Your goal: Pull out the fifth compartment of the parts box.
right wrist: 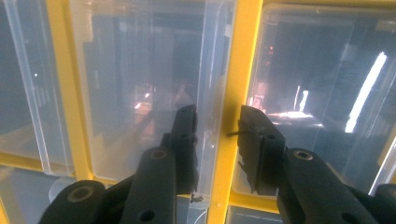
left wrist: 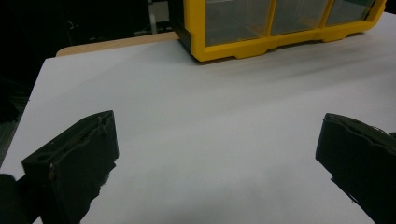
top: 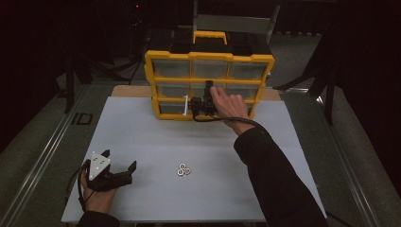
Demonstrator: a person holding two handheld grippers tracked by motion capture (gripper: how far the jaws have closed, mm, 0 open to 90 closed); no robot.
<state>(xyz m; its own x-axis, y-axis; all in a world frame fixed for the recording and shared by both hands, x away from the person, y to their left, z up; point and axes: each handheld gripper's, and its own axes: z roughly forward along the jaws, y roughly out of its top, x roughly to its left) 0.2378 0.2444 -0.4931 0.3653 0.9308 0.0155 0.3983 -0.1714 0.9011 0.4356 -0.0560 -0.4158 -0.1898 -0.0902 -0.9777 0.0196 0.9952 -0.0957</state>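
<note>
My right hand-held gripper (top: 204, 97) is up against the front of the yellow drawer cabinet (top: 209, 57), at its middle row. In the right gripper view its two jaws stand partly apart and straddle the yellow upright (right wrist: 231, 116) between two clear drawers: one jaw lies before the clear drawer (right wrist: 144, 84) on its left, the other before the neighbouring drawer (right wrist: 322, 79) on its right. I cannot tell whether the pads press on anything, though a thin clear edge of the left drawer stands between them, just beside the upright. A white piece (top: 186, 105) sticks out of the cabinet front just left of this gripper.

I judge this the grasping step of pulling a drawer open. The next move calls for closing on that clear edge, not the yellow frame, then drawing straight back toward me so the drawer slides without tilting.

My left hand-held gripper (top: 118, 166) rests on the white desk (top: 142, 137) near me, jaws wide apart with nothing between them. Three small metal rings (top: 183, 170) lie to its right, well short of the cabinet.
</note>
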